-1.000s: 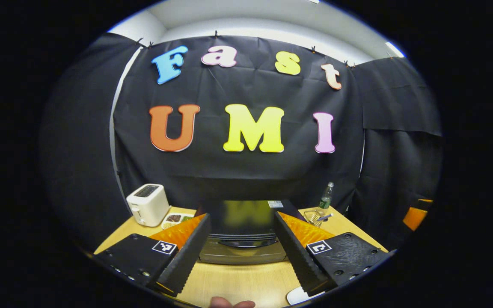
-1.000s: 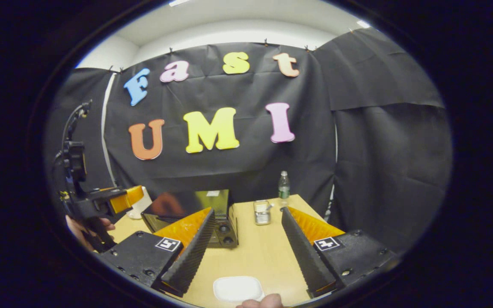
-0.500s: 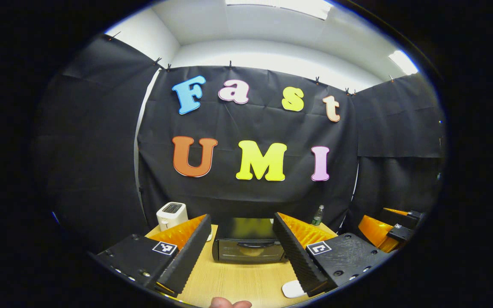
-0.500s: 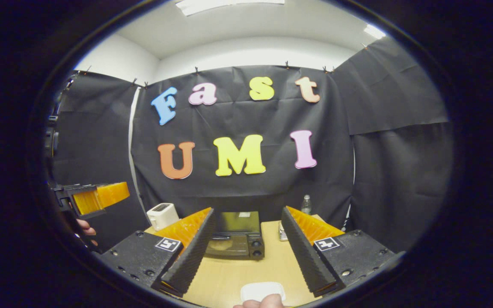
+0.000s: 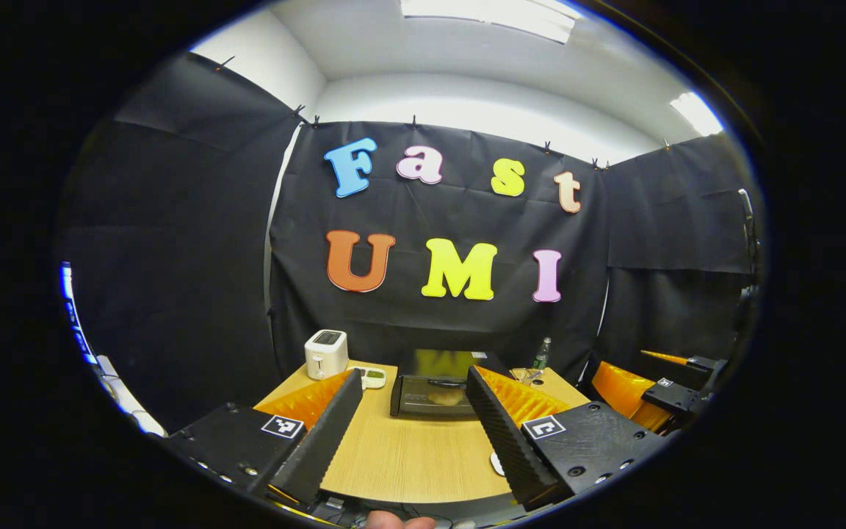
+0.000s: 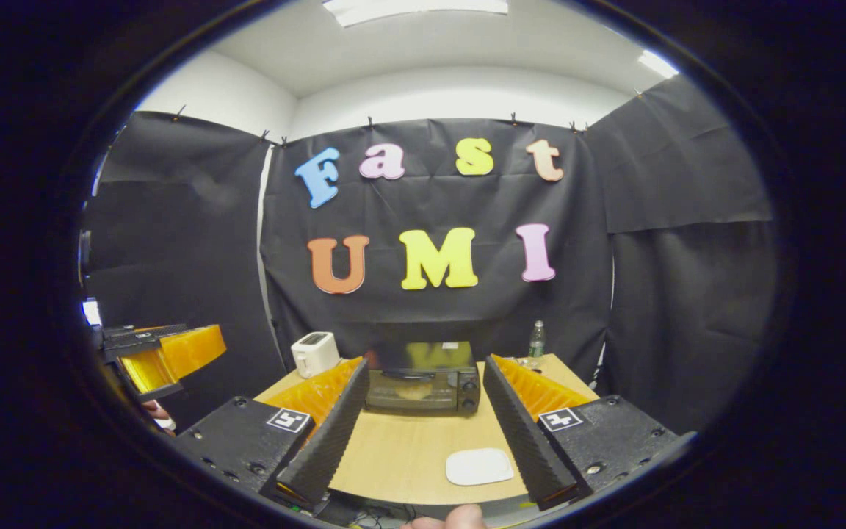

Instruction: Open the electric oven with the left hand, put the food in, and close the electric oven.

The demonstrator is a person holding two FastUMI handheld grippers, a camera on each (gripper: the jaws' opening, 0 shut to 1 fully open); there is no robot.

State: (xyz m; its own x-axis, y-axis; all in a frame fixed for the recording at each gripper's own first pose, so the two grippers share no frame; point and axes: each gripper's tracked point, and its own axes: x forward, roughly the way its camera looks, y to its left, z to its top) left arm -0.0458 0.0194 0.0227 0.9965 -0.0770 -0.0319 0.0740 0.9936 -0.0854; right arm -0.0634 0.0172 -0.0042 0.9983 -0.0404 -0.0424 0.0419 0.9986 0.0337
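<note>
Right gripper view: a wooden desk [image 6: 401, 452] with bare surface from its near edge back to the electric oven [image 6: 423, 378]. That black oven sits at the far edge, door closed, something pale dimly visible behind the glass. A white plate [image 6: 479, 466] lies near the front edge. Both the right gripper [image 6: 423, 433] and the left gripper [image 5: 408, 430] hang above the near edge, jaws wide apart, holding nothing.

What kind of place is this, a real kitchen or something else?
Probably a staged recording booth, not a real kitchen: black cloth walls hang around one wooden table that carries an electric oven, a white toaster and a water bottle.
</note>
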